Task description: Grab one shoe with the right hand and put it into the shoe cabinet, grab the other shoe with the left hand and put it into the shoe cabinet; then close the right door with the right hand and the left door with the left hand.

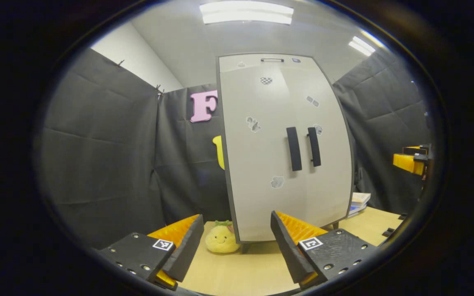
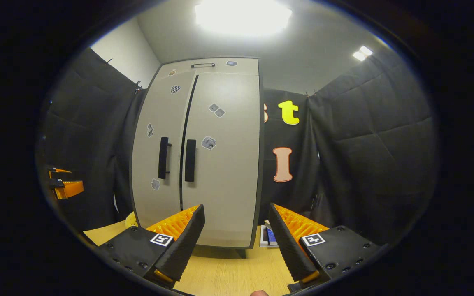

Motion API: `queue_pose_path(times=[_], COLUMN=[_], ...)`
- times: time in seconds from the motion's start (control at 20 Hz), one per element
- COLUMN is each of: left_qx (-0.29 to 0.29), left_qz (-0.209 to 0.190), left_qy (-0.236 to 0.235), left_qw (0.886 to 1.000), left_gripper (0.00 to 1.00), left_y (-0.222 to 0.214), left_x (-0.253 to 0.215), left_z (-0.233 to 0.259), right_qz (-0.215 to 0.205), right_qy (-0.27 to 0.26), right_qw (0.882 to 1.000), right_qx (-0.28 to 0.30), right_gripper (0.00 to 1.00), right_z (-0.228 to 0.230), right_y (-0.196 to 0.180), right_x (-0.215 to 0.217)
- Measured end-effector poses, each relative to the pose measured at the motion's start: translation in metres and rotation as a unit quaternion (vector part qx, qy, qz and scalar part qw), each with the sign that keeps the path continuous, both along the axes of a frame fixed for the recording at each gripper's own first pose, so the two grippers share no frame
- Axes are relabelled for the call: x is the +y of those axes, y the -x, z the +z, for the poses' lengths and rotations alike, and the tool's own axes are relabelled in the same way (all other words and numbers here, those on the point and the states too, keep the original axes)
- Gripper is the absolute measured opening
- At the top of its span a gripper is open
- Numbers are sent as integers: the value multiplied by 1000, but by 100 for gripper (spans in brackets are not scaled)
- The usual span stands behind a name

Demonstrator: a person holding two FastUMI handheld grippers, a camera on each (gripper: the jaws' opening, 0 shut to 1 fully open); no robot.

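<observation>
Facing the shoe cabinet [image 1: 286, 148] from a little way back, both hand-held grippers hang with their jaws spread and nothing between them, which fits a task that looks essentially done: the left door [image 2: 156, 148] and the right door [image 2: 220, 156] lie flush, with a thin dark seam between them and the two dark handles [image 1: 303, 148] side by side at mid-height. No shoe is to be seen on the surface [image 1: 237, 271], so I judge that both are already shut inside, though that cannot be checked through closed doors. The cabinet stands upright on short feet toward the far edge of the surface, against the black cloth wall. In the left gripper view, the left hand-held gripper [image 1: 237, 242] is low and slightly left of the cabinet's centre, well apart from the doors; the right hand-held gripper [image 2: 237, 234] is likewise apart, aimed at the lower part of the right door. A yellow plush toy [image 1: 221, 239] sits by the cabinet's left foot, and a few books [image 1: 359, 202] lie at its right side, both clear of the door swing.
</observation>
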State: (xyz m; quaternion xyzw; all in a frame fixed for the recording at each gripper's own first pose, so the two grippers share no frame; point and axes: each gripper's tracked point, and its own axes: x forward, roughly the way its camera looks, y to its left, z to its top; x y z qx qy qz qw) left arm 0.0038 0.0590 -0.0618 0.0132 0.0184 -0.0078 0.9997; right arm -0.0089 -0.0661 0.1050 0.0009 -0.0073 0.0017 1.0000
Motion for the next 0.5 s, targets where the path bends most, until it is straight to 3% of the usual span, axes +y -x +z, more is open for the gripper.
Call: queue_pose_path(times=[0.5], left_qx=[6], left_qz=[1], left_qy=[0], left_qw=[1000], left_gripper=[93], left_y=[1], left_x=[1], left_z=[-5], right_qz=[-1], right_qy=[-6], right_qw=[1000], right_qx=[2], right_gripper=[98], right_z=[-1], right_y=[-3], right_x=[0])
